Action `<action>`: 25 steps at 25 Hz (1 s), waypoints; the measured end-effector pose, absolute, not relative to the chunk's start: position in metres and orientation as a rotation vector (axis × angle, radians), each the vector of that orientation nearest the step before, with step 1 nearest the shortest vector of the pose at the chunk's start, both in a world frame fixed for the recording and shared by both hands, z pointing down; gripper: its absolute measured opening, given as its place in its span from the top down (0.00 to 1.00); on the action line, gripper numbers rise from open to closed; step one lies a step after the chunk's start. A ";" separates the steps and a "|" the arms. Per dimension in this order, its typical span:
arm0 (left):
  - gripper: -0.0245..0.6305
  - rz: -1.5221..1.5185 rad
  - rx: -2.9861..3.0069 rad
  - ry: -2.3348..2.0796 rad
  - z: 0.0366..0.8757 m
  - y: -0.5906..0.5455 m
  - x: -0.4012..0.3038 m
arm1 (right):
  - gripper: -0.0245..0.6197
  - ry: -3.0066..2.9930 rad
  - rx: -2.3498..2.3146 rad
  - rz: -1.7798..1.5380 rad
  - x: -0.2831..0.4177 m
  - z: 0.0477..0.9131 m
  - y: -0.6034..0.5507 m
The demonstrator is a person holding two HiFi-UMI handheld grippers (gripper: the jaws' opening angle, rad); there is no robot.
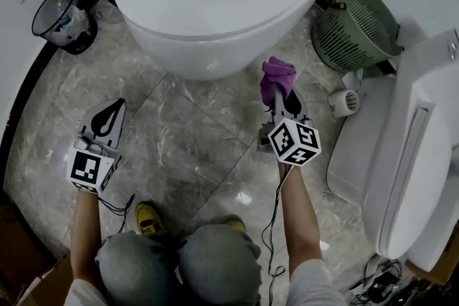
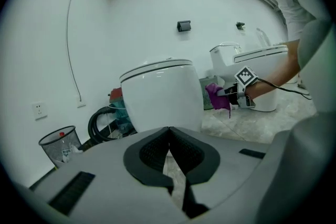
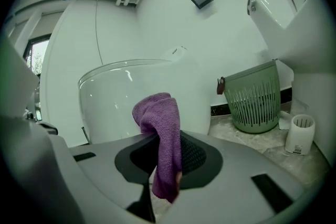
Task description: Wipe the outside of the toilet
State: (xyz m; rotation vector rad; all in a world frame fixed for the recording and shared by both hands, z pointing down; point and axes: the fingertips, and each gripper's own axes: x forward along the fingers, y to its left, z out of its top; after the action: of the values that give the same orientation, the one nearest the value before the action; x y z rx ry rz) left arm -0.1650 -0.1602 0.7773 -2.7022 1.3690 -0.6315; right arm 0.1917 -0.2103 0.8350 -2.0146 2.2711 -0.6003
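while the person crouches facing the white toilet [image 1: 215,3], the right tool [image 1: 278,98] is clamped on a purple cloth [image 1: 278,77], which bunches above the jaws and hangs down between them in the right gripper view. the cloth sits just in front of the toilet's bowl, close to its lower front curve, and whether it touches the porcelain cannot be told. the left tool [image 1: 107,117] is held lower and to the toilet's front left, well apart from it, over the marble floor [image 1: 179,147]; its jaws are pressed together with nothing between them. a green slatted basket [image 1: 355,29] stands on the floor just right of the toilet, and a black wire bin [image 1: 61,14] stands to its left by the wall. a second toilet [image 1: 409,175] lies farther right.
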 end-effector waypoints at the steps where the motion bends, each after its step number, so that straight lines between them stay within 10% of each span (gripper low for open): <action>1: 0.94 -0.630 -2.706 1.375 0.775 -0.161 -0.166 | 0.83 2.272 -2.005 -0.591 0.188 0.831 -0.210; 25: 0.94 -0.567 -2.725 1.655 0.693 -0.175 -0.200 | 0.83 2.340 -1.937 -0.632 0.135 0.740 -0.204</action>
State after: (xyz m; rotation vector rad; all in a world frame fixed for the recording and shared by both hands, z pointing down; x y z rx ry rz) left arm -0.2002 -0.1749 0.6933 -2.7254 1.6551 -0.5671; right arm 0.1353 -0.2042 0.7401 -1.9371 2.3398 -0.6317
